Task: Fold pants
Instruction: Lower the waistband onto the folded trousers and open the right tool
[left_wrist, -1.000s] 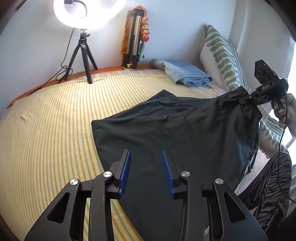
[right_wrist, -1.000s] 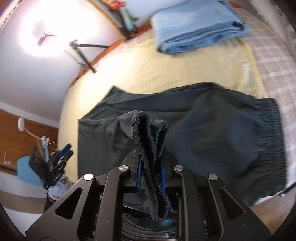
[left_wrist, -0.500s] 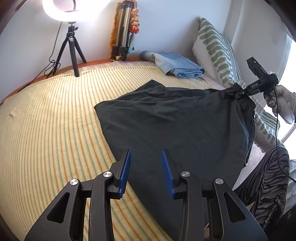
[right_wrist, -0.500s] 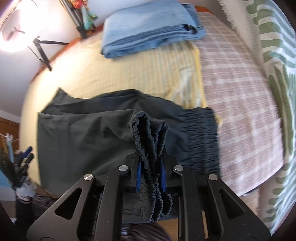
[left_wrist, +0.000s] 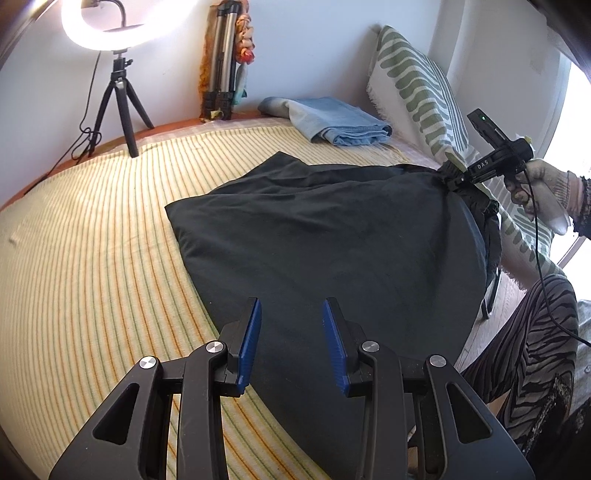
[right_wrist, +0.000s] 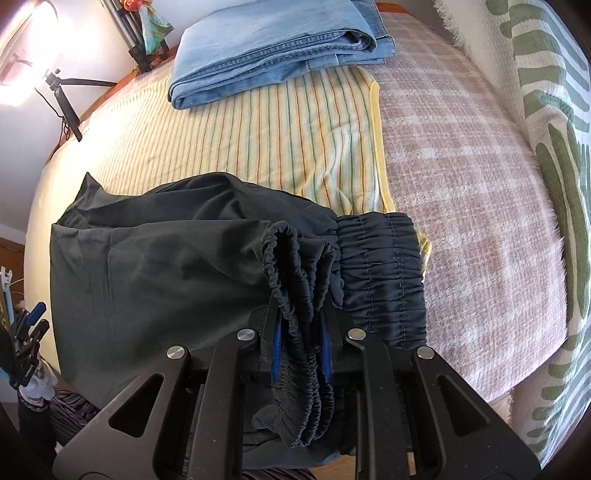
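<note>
Above, our right gripper (right_wrist: 299, 332) clamps the pants (left_wrist: 332, 236) by their gathered waistband; our left gripper (left_wrist: 291, 332) hovers released over the bed (left_wrist: 92, 258).

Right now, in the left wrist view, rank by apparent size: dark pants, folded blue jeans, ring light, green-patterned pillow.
1. Dark fabric pants, by far.
2. Green-patterned white pillow.
3. Folded blue denim jeans and glowing round ring light look similar; unsure, since the light is cropped at the frame edge.
</note>
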